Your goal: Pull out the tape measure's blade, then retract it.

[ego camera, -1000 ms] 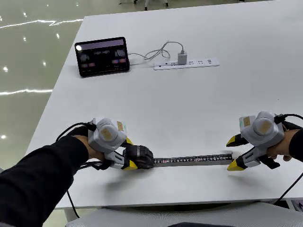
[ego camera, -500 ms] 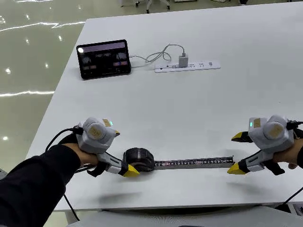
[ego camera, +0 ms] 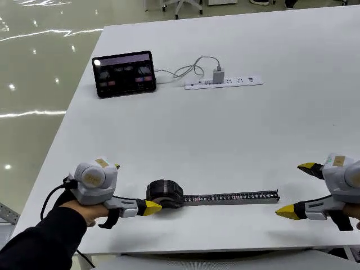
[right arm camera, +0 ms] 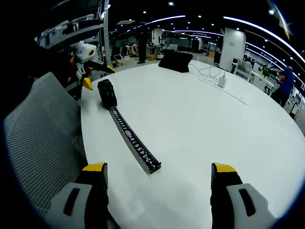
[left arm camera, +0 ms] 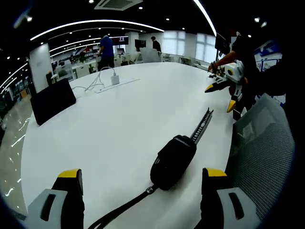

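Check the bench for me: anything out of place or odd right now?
The blade of the tape measure lies stretched out flat on the table, with the left gripper and right gripper open and clear of it. Nothing looks spilled or damaged.

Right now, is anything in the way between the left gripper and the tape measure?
No, nothing visible. The left gripper points its open jaws at the tape measure, with bare table between them. The tape measure's own strap trails back toward the gripper.
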